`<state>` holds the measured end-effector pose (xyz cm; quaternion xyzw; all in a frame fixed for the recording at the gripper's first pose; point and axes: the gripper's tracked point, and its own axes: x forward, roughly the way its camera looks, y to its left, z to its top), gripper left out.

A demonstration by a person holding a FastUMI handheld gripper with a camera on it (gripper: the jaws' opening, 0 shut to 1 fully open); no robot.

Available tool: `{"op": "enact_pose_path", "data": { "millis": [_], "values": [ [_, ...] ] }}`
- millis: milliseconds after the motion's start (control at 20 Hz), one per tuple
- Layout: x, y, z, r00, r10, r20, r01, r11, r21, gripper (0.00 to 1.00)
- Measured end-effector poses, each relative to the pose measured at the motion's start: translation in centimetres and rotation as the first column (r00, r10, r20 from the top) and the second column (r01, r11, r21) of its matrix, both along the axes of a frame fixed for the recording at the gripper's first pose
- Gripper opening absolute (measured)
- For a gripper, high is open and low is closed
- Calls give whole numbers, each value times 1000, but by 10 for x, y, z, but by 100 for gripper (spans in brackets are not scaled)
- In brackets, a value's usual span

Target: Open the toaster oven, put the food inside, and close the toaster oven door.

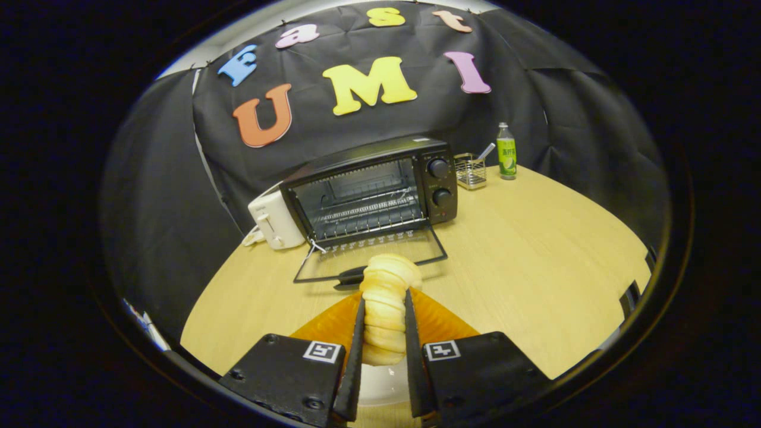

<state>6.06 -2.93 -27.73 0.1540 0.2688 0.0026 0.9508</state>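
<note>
As I look along my fingers, each line below takes one thing, nearest first.

Gripper (383,333): my two black fingers (357,351) press on either side of a pale ridged pastry, so I am pinching it.
Pastry (386,297): it stands up between my fingers, its rounded top poking out past their tips, above an orange plate.
Plate (440,324): orange, ribbed at the rim, lying on the table just under and to both sides of my fingers.
Table (535,255): light wood, round-edged.
Oven (371,187): black, straight beyond the pastry, door (371,255) dropped flat onto the table with its handle (351,278) nearest me; a wire rack (368,208) shows inside, two knobs (438,168) on its right panel.
Toaster (273,220): white, touching or just beside the oven's left side; I cannot tell which.
Basket (469,170): small wire one, right of the oven, with a utensil sticking out.
Bottle (506,151): green, upright, just right of the basket.
</note>
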Motion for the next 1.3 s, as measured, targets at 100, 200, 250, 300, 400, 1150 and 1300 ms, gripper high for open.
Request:
{"op": "enact_pose_path", "data": {
  "millis": [100,200,250,300,400,1150,1300],
  "values": [
    [14,-4,21,1000,-2,30,2,1000,0,38],
    [27,-1,40,998,-2,61,0,1000,24,38],
    [33,4,50,997,8,75,-11,999,37,38],
    [40,9,58,996,15,91,-19,999,48,38],
    [57,20,73,992,29,123,-38,997,67,38],
    [190,56,8,1000,-14,18,10,983,185,38],
    [216,66,-9,1000,-15,8,14,984,177,38]
  ]
}}
